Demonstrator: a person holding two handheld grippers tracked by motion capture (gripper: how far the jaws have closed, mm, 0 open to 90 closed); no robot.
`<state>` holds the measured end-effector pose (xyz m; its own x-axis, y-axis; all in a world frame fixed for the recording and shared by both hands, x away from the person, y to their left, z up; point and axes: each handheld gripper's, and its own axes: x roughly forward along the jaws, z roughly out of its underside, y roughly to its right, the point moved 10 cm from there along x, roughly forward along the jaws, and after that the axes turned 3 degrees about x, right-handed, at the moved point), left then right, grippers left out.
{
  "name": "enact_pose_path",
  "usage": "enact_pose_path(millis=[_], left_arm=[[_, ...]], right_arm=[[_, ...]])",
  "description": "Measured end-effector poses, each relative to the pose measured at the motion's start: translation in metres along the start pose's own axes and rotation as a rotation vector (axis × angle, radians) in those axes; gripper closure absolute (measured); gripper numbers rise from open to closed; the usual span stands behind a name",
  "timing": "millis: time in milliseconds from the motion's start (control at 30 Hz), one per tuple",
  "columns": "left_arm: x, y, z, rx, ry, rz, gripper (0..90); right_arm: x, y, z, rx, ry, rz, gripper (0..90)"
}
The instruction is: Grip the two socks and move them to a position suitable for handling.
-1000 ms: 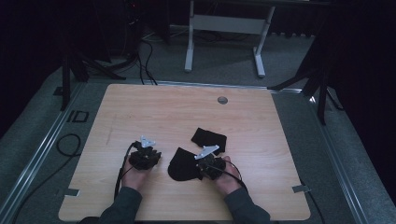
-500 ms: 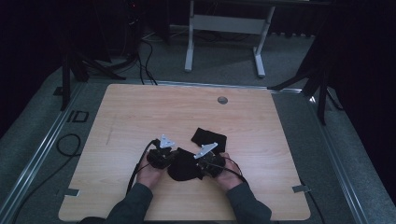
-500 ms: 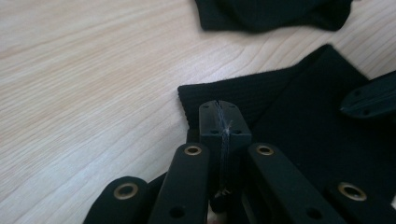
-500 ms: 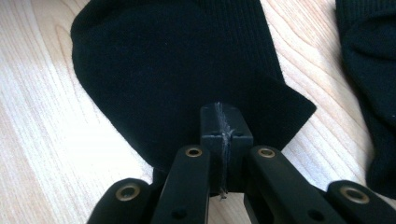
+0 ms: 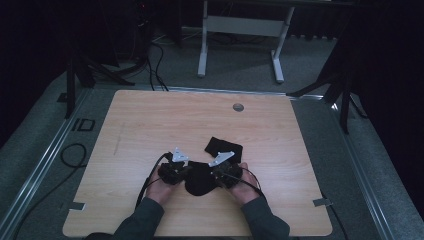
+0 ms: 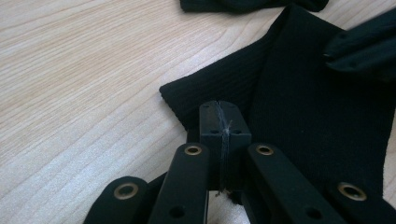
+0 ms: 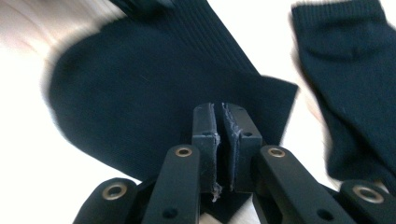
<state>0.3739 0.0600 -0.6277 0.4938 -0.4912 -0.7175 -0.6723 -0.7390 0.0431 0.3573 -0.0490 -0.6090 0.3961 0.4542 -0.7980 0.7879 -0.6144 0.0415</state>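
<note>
**Left gripper** (image 5: 185, 171): it lies on the pale wooden table (image 5: 150, 125), just left of the black ribbed knit sock (image 5: 199, 182), and points right at it. In the left gripper view (image 6: 223, 109) the jaws are pressed fully together over the sock's (image 6: 317, 116) left corner. Whether any fabric is nipped between the pads cannot be told.

**Black ribbed knit sock**: this is the thing being worked. It sits in the near middle of the table, directly between the two grippers and touching or almost touching both. Its long axis appears to run from far to near, with the straight-cut edge far and the rounded end near. Each set of jaws therefore meets a long side square-on, towards the far end. The knit is fine-ribbed, matte and limp, and lies flat as a doubled layer.

**Right gripper** (image 5: 217, 176): it faces left and is about as close to the sock as its partner. In the right gripper view (image 7: 221, 109) the jaws have just been opening and now stand a narrow slit apart. They sit above the sock's (image 7: 140, 93) right corner, and no fabric can be seen between them.

**Second black sock** (image 5: 223, 147): this one lies just beyond and to the right, apart from both sets of jaws. It also shows in the right gripper view (image 7: 345, 70).
</note>
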Motion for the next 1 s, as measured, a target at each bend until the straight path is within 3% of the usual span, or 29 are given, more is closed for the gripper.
enact_pose_path(millis=[67,133,167,333,533,600,733,833,867,933,1000], left_arm=[[0.000,0.000,0.000,-0.004,0.002,0.000,89.9],[0.000,-0.001,0.000,-0.006,-0.001,0.006,89.8],[0.000,-0.001,0.000,-0.006,-0.001,0.006,89.9],[0.000,-0.001,0.000,-0.002,-0.001,0.005,89.7],[0.001,-0.001,-0.001,-0.004,-0.001,0.002,89.6],[0.001,-0.001,-0.001,-0.006,0.001,0.000,89.6],[0.001,-0.001,-0.001,-0.003,0.003,-0.005,89.5],[0.001,-0.001,-0.001,-0.005,0.005,-0.005,89.6],[0.001,-0.001,-0.001,-0.004,0.004,-0.003,89.5],[0.001,-0.001,0.000,-0.006,0.004,0.000,89.4],[0.001,-0.001,0.000,-0.005,0.004,-0.001,89.4]], right_arm=[[-0.002,-0.007,-0.003,-0.011,0.016,-0.022,83.1],[-0.003,-0.032,-0.011,-0.048,0.038,-0.083,82.9],[-0.003,-0.032,-0.011,-0.048,0.038,-0.083,82.9],[0.013,-0.065,-0.014,-0.128,0.024,-0.137,78.5],[0.027,-0.068,-0.008,-0.123,-0.014,-0.117,69.2],[0.027,-0.064,-0.007,-0.099,-0.011,-0.104,79.0],[0.026,-0.061,-0.005,-0.063,-0.008,-0.101,85.3],[0.024,-0.061,-0.002,-0.031,-0.008,-0.127,86.0],[0.020,-0.064,0.002,-0.001,-0.013,-0.176,86.1],[0.017,-0.068,0.007,0.021,-0.008,-0.222,86.3],[0.015,-0.069,0.009,0.026,-0.004,-0.230,86.3]])
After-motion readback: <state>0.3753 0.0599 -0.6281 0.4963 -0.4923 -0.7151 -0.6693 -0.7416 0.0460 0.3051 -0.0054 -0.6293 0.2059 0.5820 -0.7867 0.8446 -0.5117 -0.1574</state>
